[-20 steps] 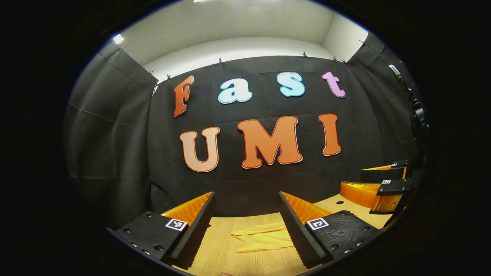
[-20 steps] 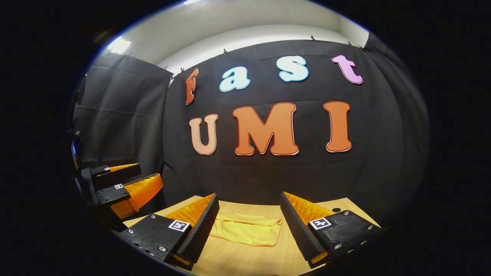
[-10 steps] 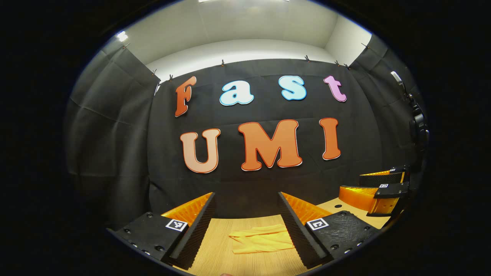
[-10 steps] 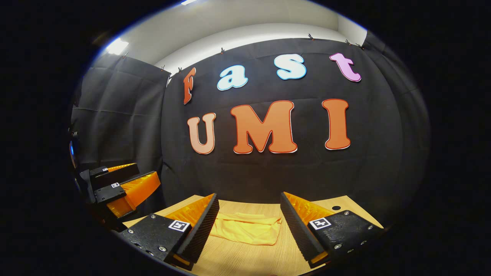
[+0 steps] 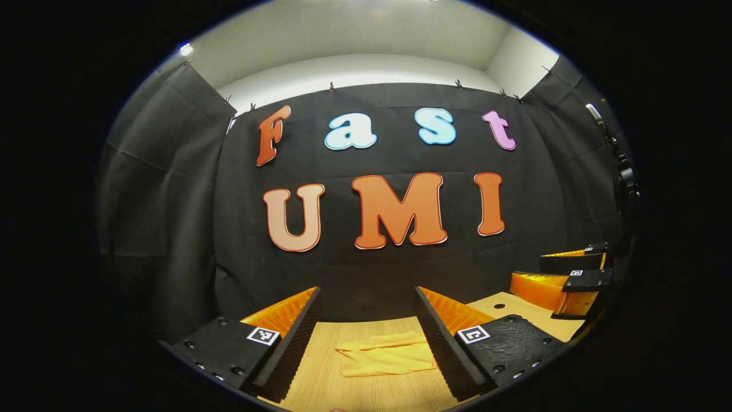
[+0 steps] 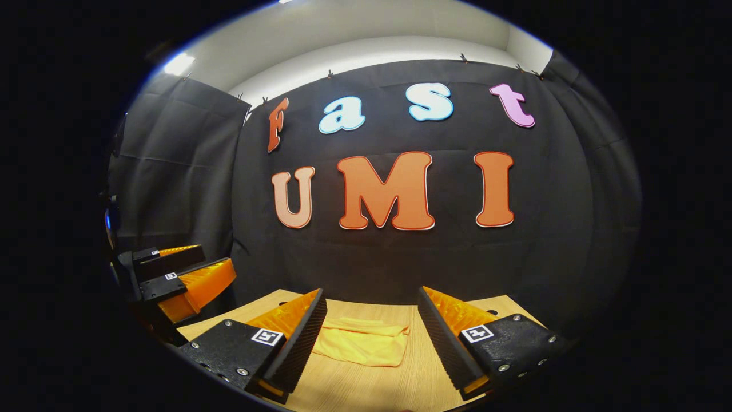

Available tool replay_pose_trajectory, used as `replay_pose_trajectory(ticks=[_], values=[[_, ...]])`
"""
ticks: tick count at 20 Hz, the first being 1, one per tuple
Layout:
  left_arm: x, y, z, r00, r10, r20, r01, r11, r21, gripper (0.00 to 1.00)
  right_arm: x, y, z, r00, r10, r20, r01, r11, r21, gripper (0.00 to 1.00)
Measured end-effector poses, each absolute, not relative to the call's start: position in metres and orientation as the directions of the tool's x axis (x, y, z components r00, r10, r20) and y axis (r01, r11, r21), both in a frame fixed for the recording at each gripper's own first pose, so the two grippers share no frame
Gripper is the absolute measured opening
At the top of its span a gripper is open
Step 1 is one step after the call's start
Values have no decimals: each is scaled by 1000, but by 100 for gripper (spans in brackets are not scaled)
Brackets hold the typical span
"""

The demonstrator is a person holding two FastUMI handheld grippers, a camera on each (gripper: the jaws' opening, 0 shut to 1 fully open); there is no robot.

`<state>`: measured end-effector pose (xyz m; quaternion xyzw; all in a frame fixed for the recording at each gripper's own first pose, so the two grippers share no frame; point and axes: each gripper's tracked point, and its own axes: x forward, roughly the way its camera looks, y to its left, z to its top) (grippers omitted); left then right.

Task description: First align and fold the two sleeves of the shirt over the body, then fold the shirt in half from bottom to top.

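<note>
Shirt (image 5: 386, 359) lies as a small folded bundle at the bottom centre of both views, on the table (image 5: 320, 377), seen between each gripper's fingers but apart from them. Left gripper (image 5: 366, 326) and right gripper (image 6: 372, 326) both hang wide open, gripping nothing. Judging by the compact bundle, the folds look done; a careless dip could snag cloth and undo them. Wood-grain table below, black cloth wall (image 6: 171, 189) behind, white ceiling (image 5: 354, 34) at top.
</note>
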<state>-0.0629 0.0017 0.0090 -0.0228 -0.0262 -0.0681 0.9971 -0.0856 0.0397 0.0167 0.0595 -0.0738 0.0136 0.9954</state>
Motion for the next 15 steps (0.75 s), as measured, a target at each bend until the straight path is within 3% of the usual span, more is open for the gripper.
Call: replay_pose_trajectory(ticks=[15], values=[[-55,1,23,985,-145,91,144,989,12,97,-63,43,21,988,28,149,-48,990,134,97]])
